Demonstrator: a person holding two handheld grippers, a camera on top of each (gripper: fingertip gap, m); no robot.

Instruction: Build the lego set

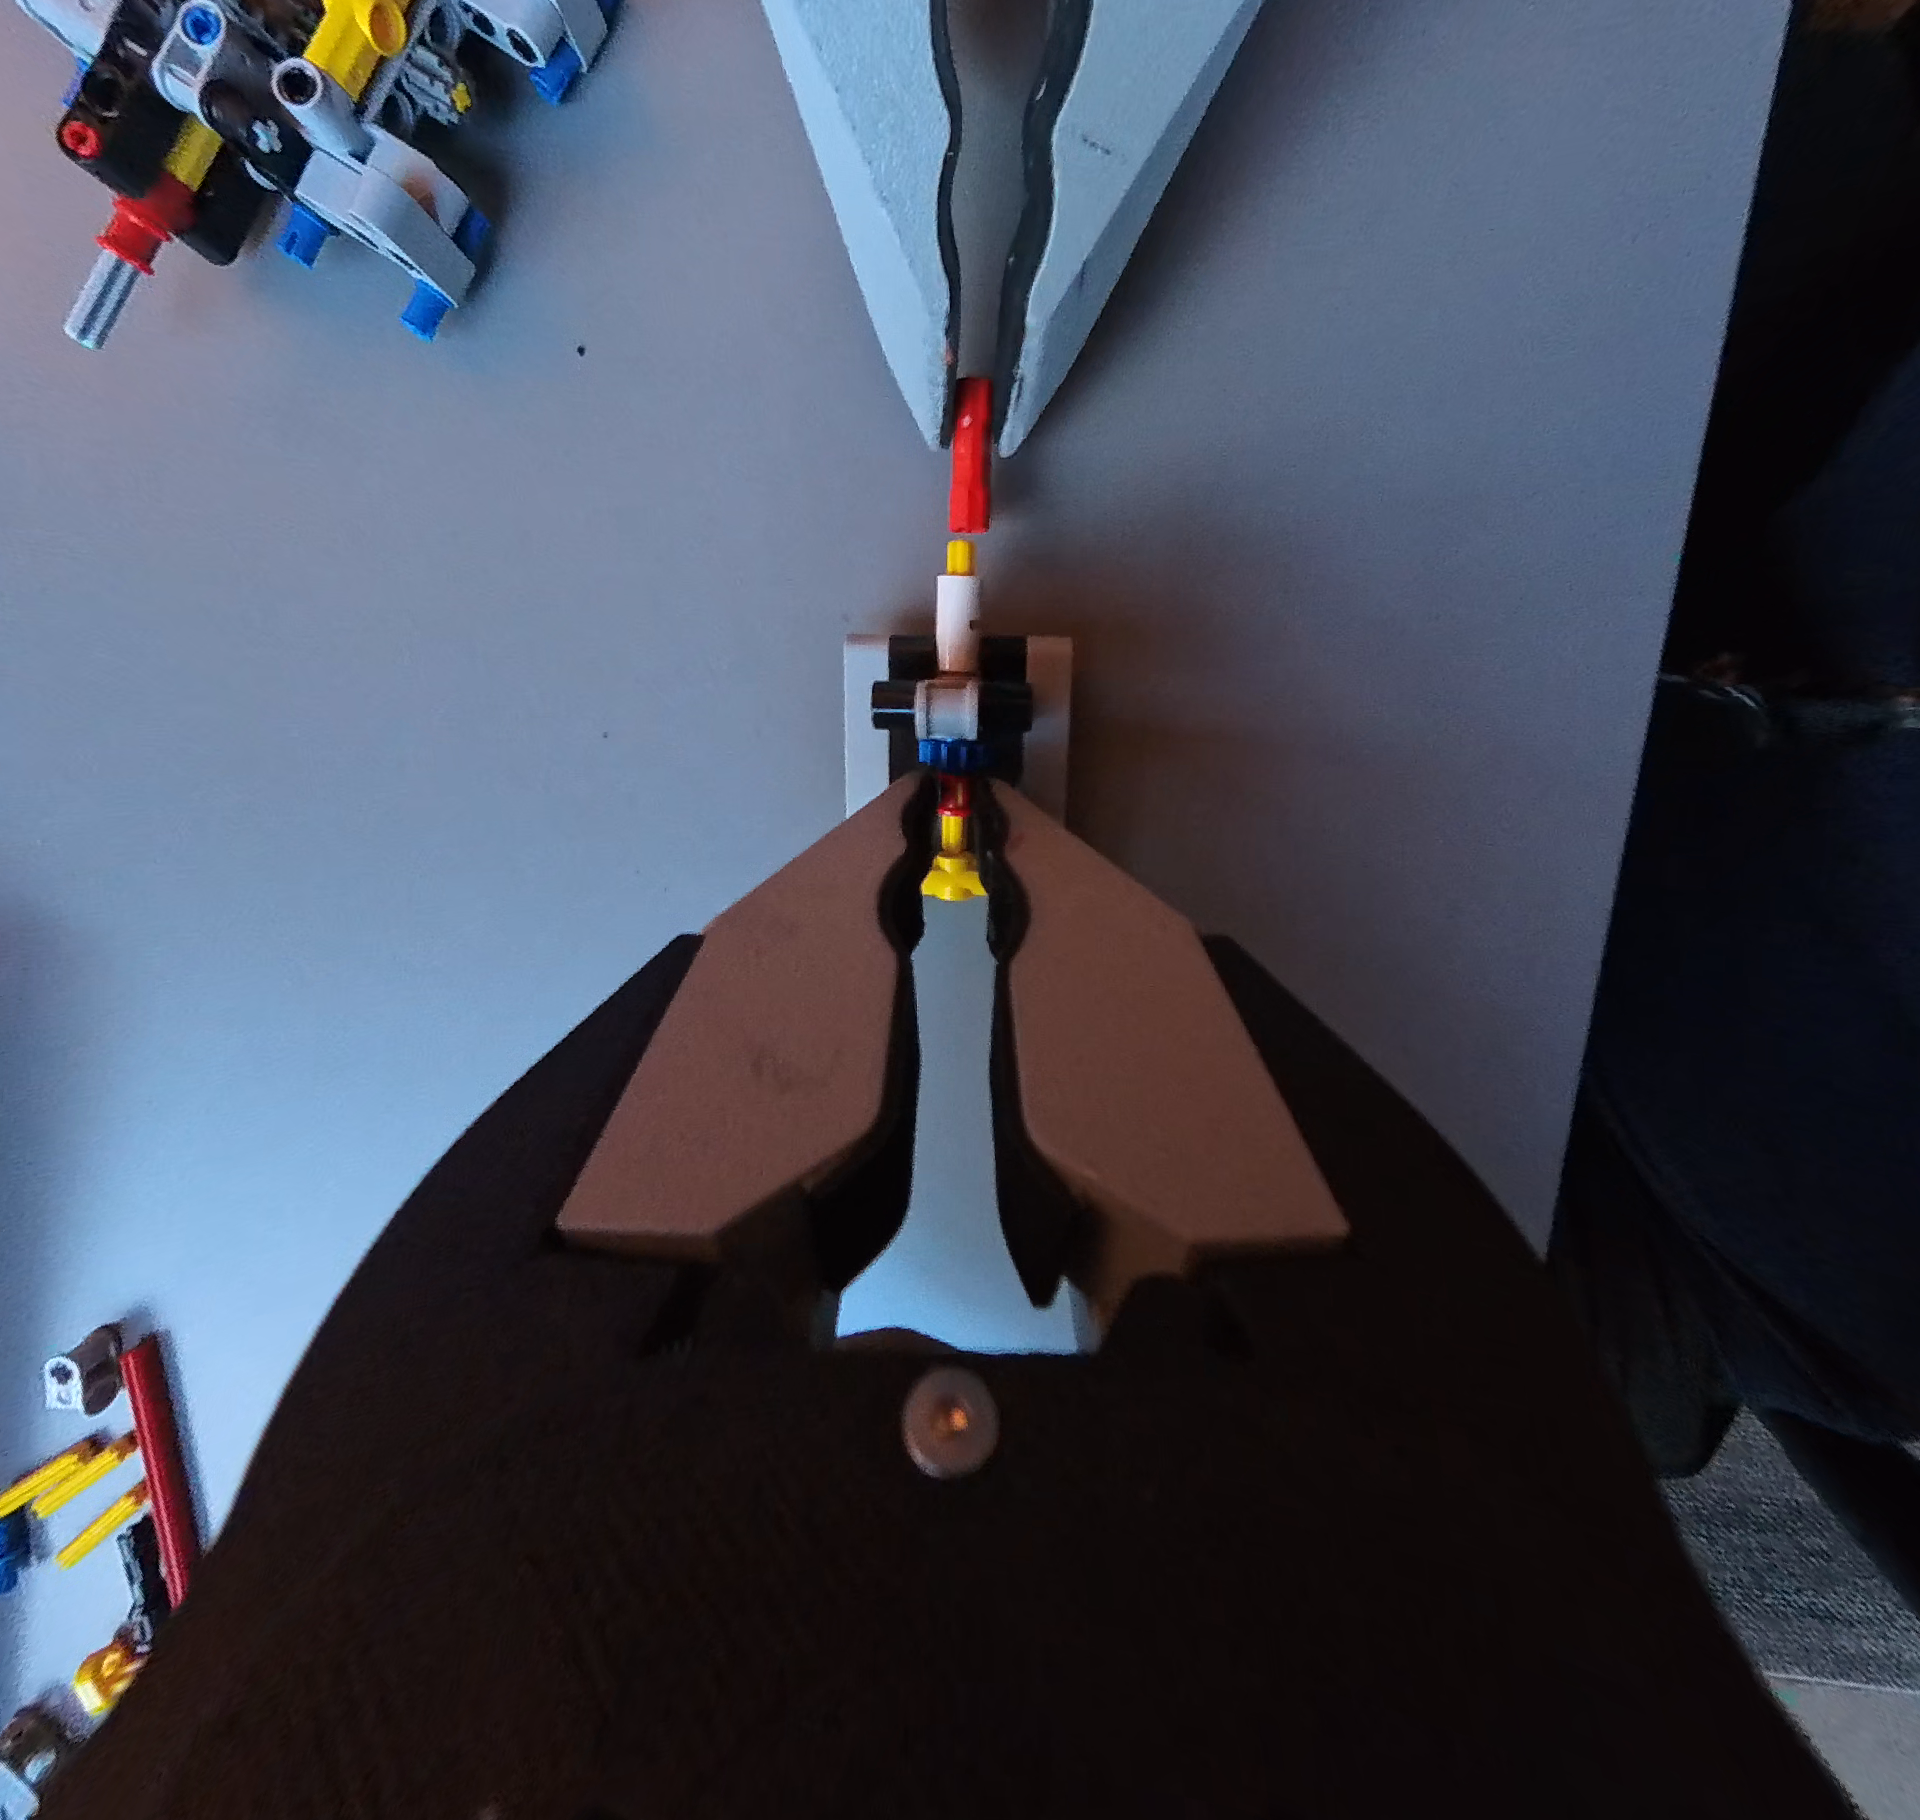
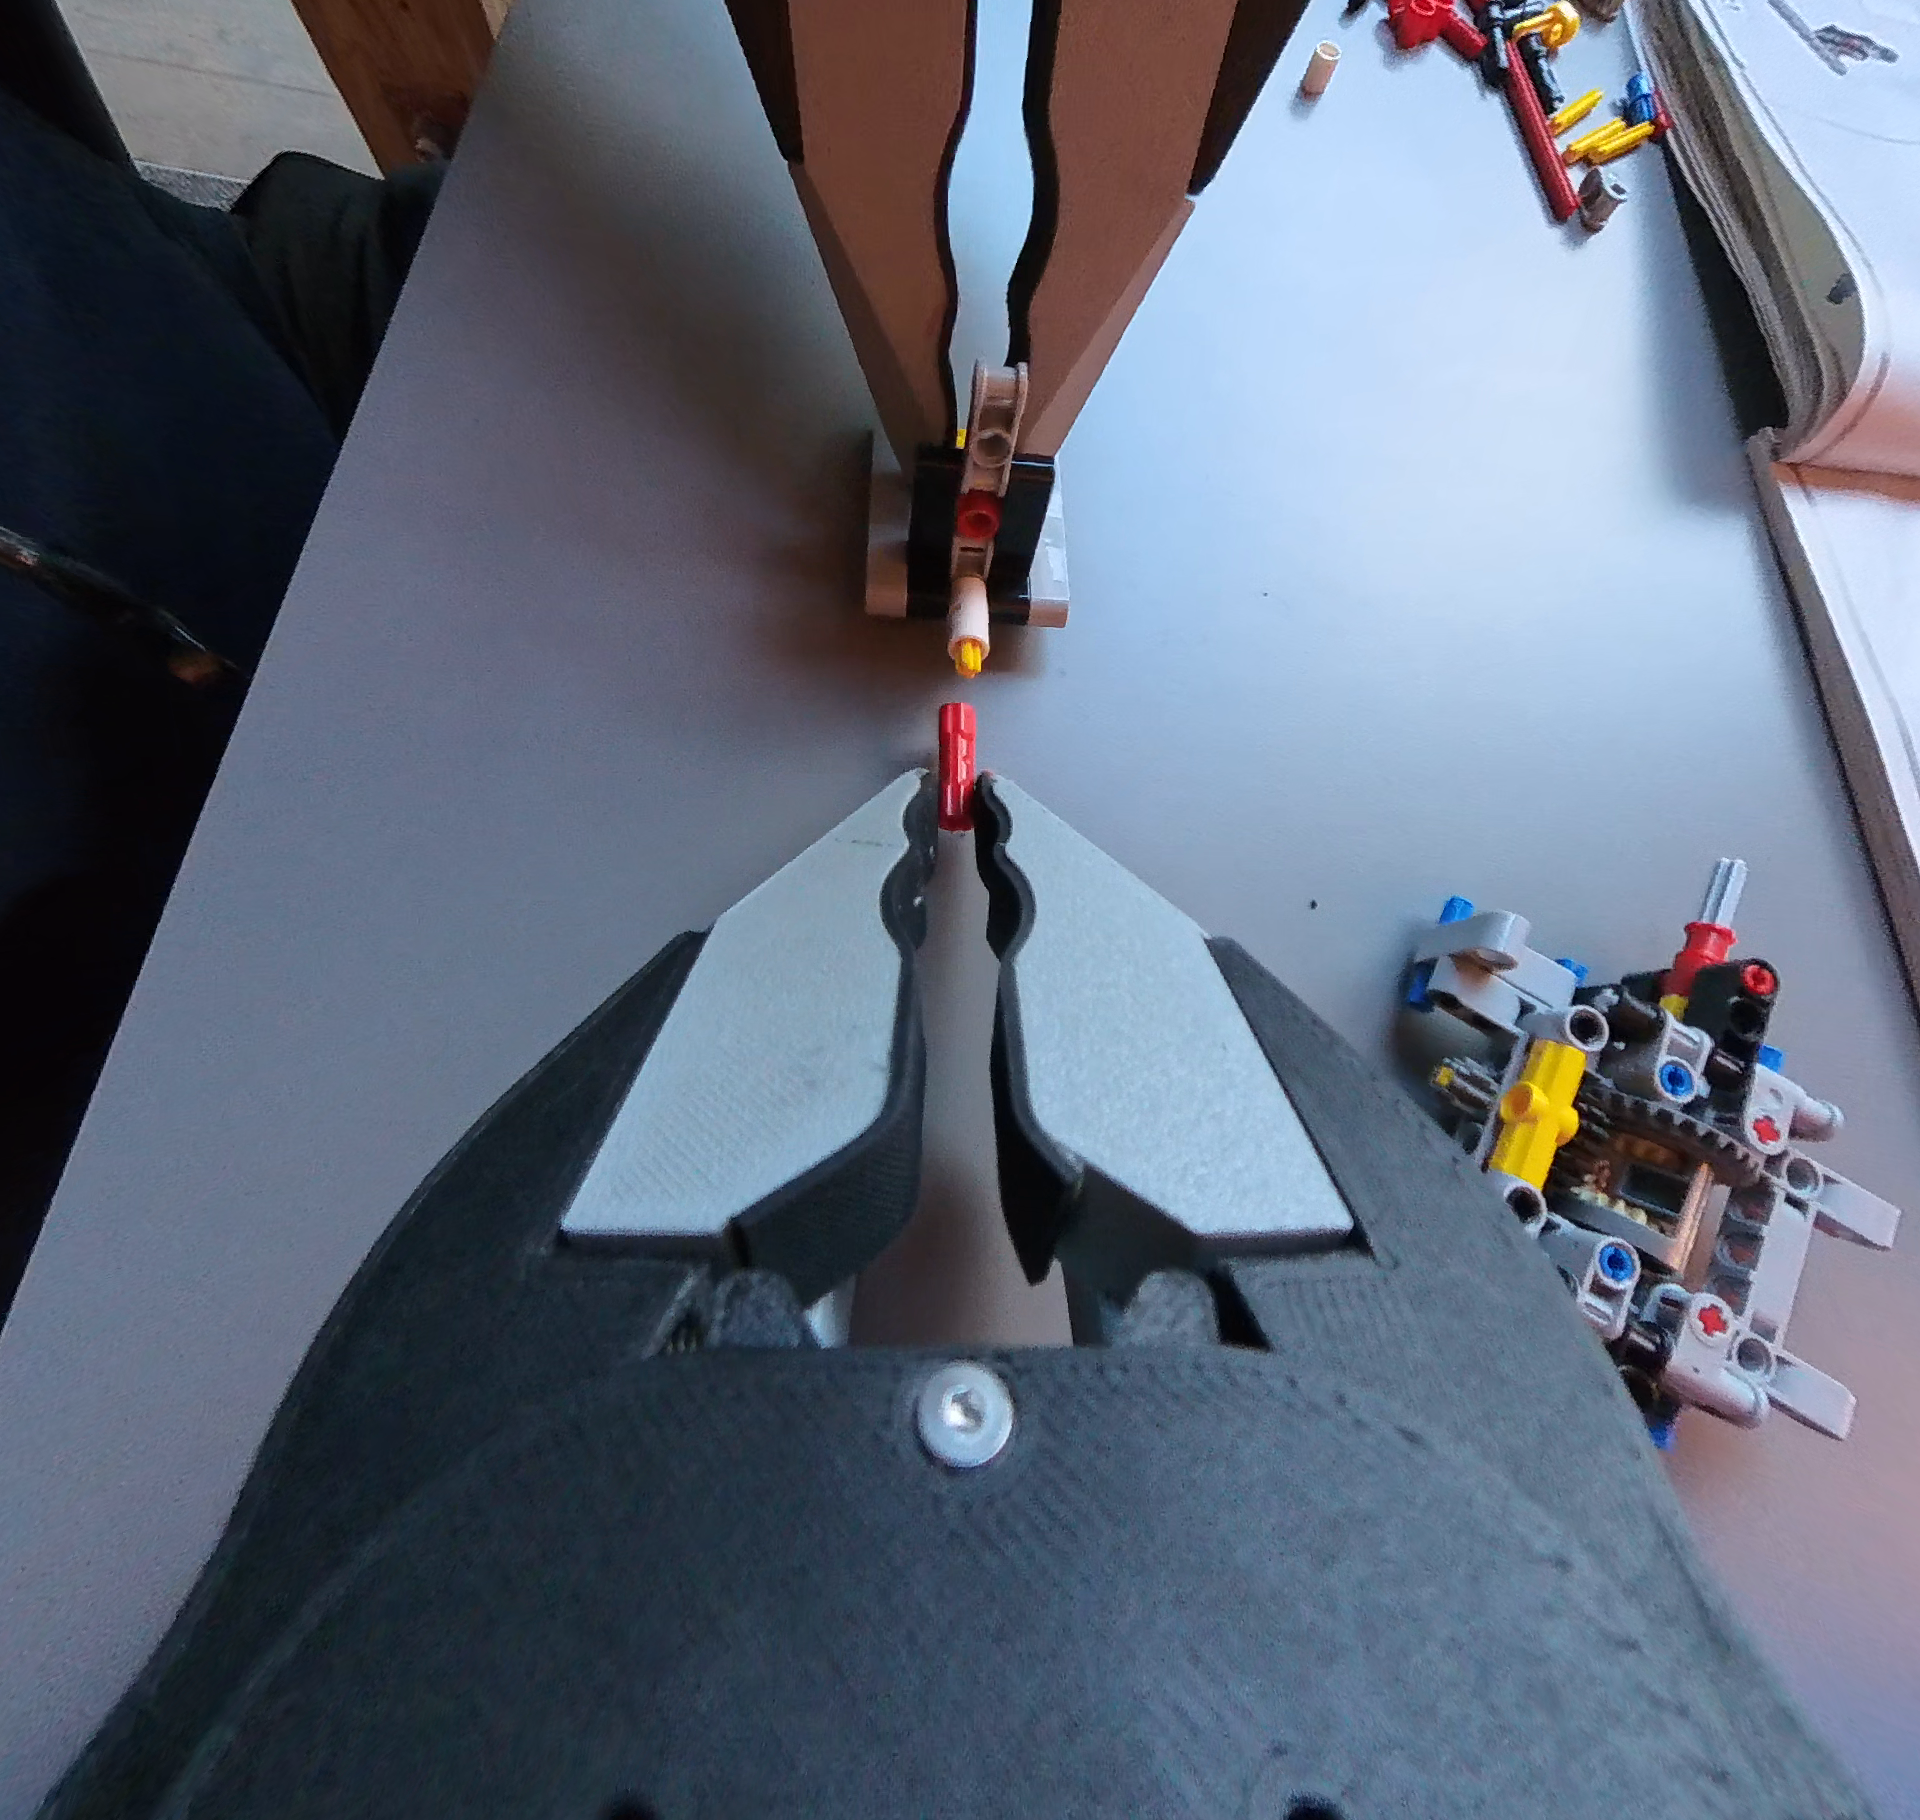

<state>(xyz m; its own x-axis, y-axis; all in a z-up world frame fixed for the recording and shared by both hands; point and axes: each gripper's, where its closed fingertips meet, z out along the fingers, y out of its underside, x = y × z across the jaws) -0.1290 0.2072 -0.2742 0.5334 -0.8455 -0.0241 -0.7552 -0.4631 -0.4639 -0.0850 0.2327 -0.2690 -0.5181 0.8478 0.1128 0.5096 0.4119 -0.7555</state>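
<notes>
Facing each other across a grey table [image 2: 1351, 627], the two grippers stood tip to tip with a narrow gap between their loads. The right gripper [image 2: 957, 796] had its fingers closed on the rear half of a small red connector [image 2: 956, 768], pads pressed to its sides, front half sticking out. The left gripper [image 1: 956, 804] was clamped on the yellow axle [image 1: 951, 861] at the back of a small black-and-grey brick assembly [image 1: 951, 705] resting on the table. That assembly's yellow axle tip [image 1: 960, 557] pointed at the connector, just apart from it and in line. The table edge ran close along one side, a dark-clothed person [image 2: 156, 420] beyond it. The other side lay open as far as a larger grey model [image 2: 1642, 1147], loose parts [image 2: 1527, 35] and a booklet [image 2: 1787, 160].
</notes>
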